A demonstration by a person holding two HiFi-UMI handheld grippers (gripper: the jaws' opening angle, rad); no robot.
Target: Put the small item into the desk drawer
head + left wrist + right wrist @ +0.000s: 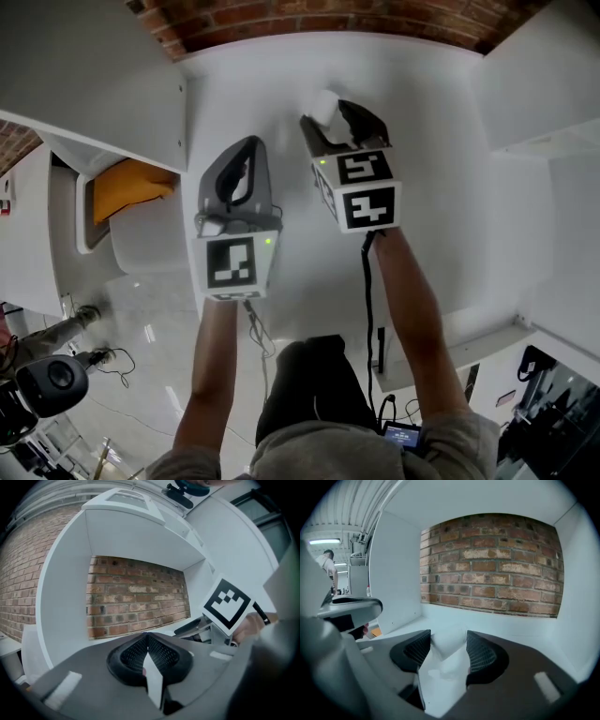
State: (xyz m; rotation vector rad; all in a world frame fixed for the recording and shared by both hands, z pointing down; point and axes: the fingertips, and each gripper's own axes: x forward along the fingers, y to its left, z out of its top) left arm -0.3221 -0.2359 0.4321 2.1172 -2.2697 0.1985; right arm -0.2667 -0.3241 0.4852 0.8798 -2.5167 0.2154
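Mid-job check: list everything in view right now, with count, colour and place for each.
small item: one, white, between the right gripper's jaws
desk: one, white, below both grippers
drawer: one, white, open, at the desk's left in the head view
orange thing: one, inside the drawer; cannot tell what it is
brick wall: one, red-brown, behind the desk
black device: one, on the floor, lower left in the head view
cable: one, black, along the right forearm
left gripper: one, grey, jaws together, nothing between them
right gripper: one, dark grey, jaws closed on the small item
forearms: two, one behind each gripper
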